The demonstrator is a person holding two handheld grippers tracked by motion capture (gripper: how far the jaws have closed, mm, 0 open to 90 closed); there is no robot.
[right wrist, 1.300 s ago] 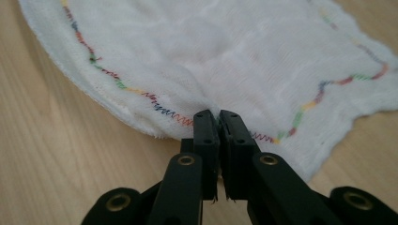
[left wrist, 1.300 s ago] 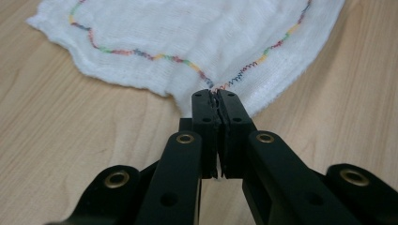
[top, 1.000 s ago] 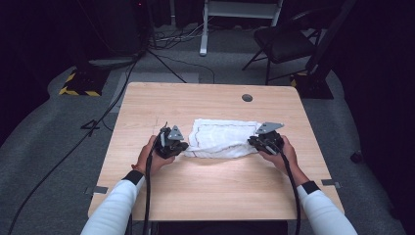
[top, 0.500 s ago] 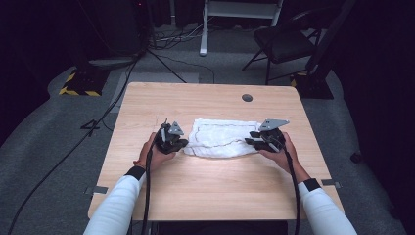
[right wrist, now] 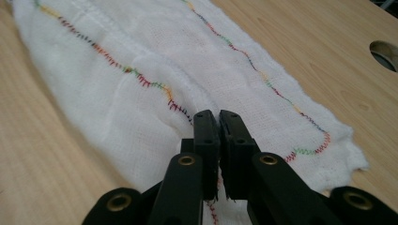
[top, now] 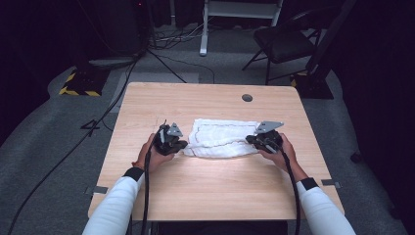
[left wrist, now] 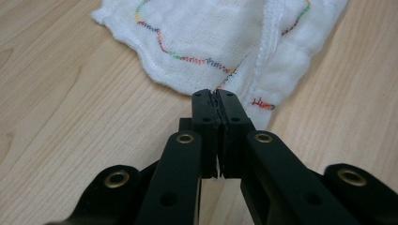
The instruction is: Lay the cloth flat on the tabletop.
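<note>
In the middle of the high view a white cloth with a wavy coloured stitch line lies folded into a band across the wooden table, and a gripper sits at each end of it. The left gripper, at centre left, is clenched on the cloth's left end; its own view shows its jaws pressed together on the hem. The right gripper, at centre right, has just been closing: a second ago it sat a little farther right, half a second ago it had shifted in over the cloth, and now its jaws pinch a fold of fabric beside the stitching. The cloth looks narrower than a second ago. With both ends gripped, I judge it ready to be lifted or folded over again
</note>
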